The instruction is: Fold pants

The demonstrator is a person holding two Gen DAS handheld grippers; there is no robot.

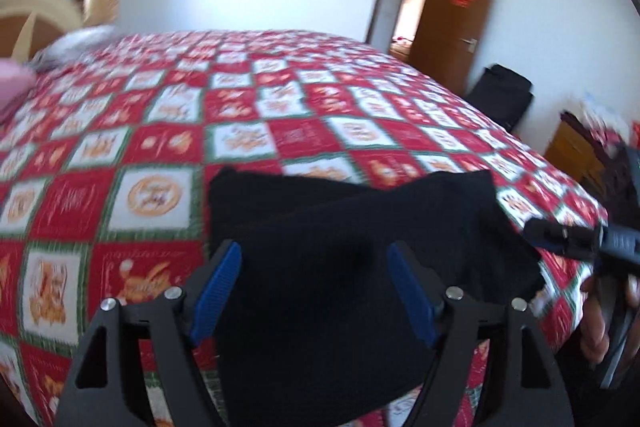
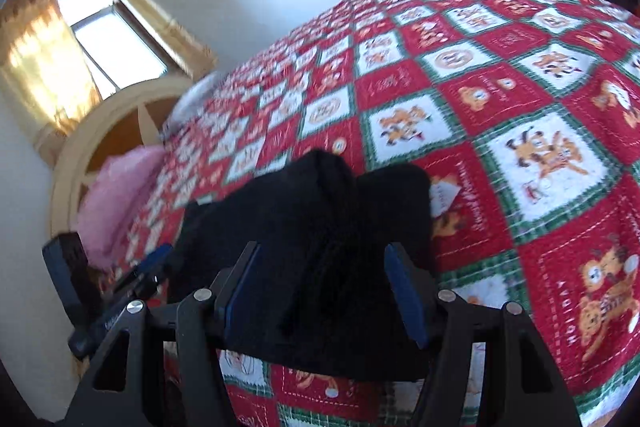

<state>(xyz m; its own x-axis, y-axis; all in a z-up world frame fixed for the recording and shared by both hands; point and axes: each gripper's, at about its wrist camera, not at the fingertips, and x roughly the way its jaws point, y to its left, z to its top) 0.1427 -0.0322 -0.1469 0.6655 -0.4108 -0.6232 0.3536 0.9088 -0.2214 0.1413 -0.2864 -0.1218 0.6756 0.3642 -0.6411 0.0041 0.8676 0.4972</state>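
Observation:
The black pants (image 1: 340, 251) lie bunched in a folded stack on the red, white and green quilted bed (image 1: 168, 131), near its front edge. My left gripper (image 1: 316, 287) is open, its blue pads on either side of the pants' near end, not pinching it. My right gripper (image 2: 320, 287) is open too, its jaws straddling the pants (image 2: 320, 227) from the other side. The right gripper also shows at the right edge of the left wrist view (image 1: 560, 237), and the left gripper shows at the lower left of the right wrist view (image 2: 132, 279).
A pink pillow (image 2: 120, 195) and a wooden headboard (image 2: 100, 131) are at the bed's head, under a curtained window (image 2: 100, 39). A brown door (image 1: 452, 23) stands open. A black bag (image 1: 504, 95) and a wooden cabinet (image 1: 576, 151) stand beside the bed.

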